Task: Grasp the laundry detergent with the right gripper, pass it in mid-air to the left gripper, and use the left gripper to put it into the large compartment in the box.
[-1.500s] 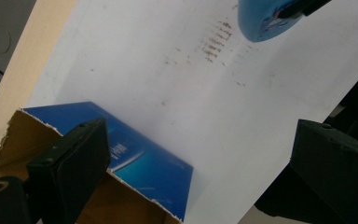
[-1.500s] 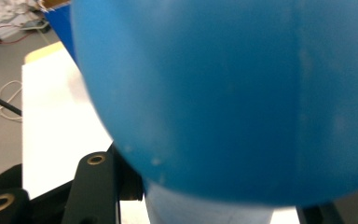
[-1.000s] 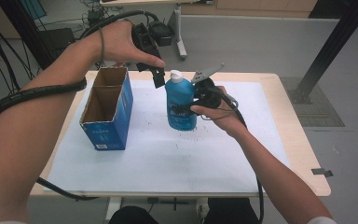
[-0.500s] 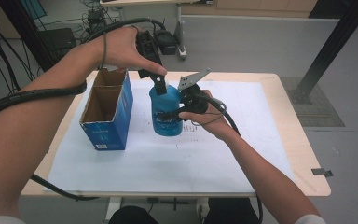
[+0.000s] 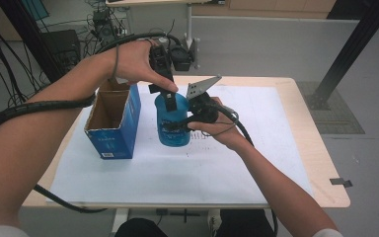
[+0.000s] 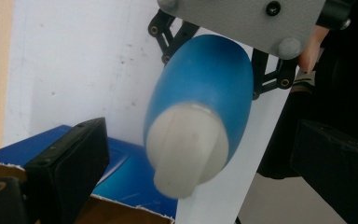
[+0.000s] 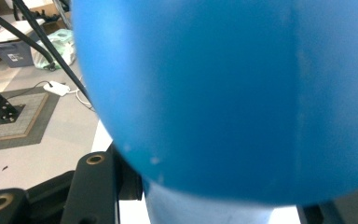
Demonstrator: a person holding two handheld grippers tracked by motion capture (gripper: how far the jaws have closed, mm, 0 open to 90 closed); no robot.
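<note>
A blue bottle (image 5: 170, 129) with a white cap (image 6: 186, 149) is held just over the white paper, close beside an open blue cardboard box (image 5: 109, 129). My right gripper (image 5: 186, 123) comes in from the right and is shut on the bottle's body; in the right gripper view the blue bottle (image 7: 223, 93) bulges between the jaws. My left gripper (image 5: 170, 101) hangs over the bottle's top, pointing down. In the left gripper view its jaws stand open on either side of the cap without touching it. The cap is hidden under the left gripper in the high view.
A white paper sheet (image 5: 237, 163) covers most of the wooden table (image 5: 321, 163). The box's open top (image 5: 107, 106) faces up at the left. Cables trail from both grippers; a black post (image 5: 348, 54) and gear on the floor stand beyond the table.
The right gripper has carried the bottle left, closer to the box. The left gripper has come down over the cap, which it now covers in the high view.
</note>
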